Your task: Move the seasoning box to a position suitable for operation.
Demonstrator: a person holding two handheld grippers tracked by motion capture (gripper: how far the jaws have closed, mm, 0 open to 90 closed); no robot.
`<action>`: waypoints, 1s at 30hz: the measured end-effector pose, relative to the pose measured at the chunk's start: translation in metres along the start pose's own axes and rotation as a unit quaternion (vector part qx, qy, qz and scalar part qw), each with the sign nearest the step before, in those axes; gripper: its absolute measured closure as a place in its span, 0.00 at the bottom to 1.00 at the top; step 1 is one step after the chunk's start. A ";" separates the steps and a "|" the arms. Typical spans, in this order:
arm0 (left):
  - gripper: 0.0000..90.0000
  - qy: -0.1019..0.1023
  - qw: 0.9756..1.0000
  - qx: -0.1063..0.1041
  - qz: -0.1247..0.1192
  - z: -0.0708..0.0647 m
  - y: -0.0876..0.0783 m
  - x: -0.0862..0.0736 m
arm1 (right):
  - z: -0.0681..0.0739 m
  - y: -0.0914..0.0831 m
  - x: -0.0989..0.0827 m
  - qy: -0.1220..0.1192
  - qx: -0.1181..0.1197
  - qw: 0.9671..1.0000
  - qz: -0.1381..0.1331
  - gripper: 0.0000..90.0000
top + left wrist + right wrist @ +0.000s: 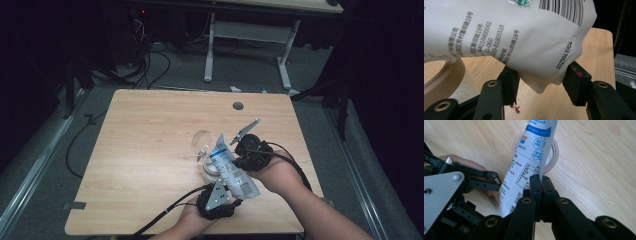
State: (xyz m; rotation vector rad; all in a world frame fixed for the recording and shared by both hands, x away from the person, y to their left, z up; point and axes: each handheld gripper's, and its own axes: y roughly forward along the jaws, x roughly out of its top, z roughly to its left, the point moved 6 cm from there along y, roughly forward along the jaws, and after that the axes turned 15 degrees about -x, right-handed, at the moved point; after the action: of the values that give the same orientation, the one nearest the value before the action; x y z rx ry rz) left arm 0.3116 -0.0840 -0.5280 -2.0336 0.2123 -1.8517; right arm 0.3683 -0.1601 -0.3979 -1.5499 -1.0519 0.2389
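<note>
Two forearms enter from the bottom edge, hands close together near the table's (150, 150) front. The right gripper (541, 185), at about three o'clock from the white pouch (231, 170), pinches its side seam with jaws fully closed. The left gripper (540, 83), at six o'clock, has its jaws half spread around the pouch's bottom corner, pads just beside it. The pouch slants over a clear container (206, 147).

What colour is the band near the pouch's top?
Blue, on the white pouch; clearest in the right gripper view.

White pouch (506, 37) reads "2025041 9C4" and "020-81805519"
</note>
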 end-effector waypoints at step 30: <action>0.47 -0.022 0.999 0.043 -0.003 0.034 -0.075 -0.019 | -0.003 0.003 -0.003 0.009 0.001 1.000 -0.002 1.00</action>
State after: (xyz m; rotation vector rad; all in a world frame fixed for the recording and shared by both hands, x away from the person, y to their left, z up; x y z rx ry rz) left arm 0.3320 -0.0027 -0.5190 -2.0157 0.1137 -1.7857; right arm 0.3700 -0.1641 -0.4009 -1.5465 -1.0394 0.2220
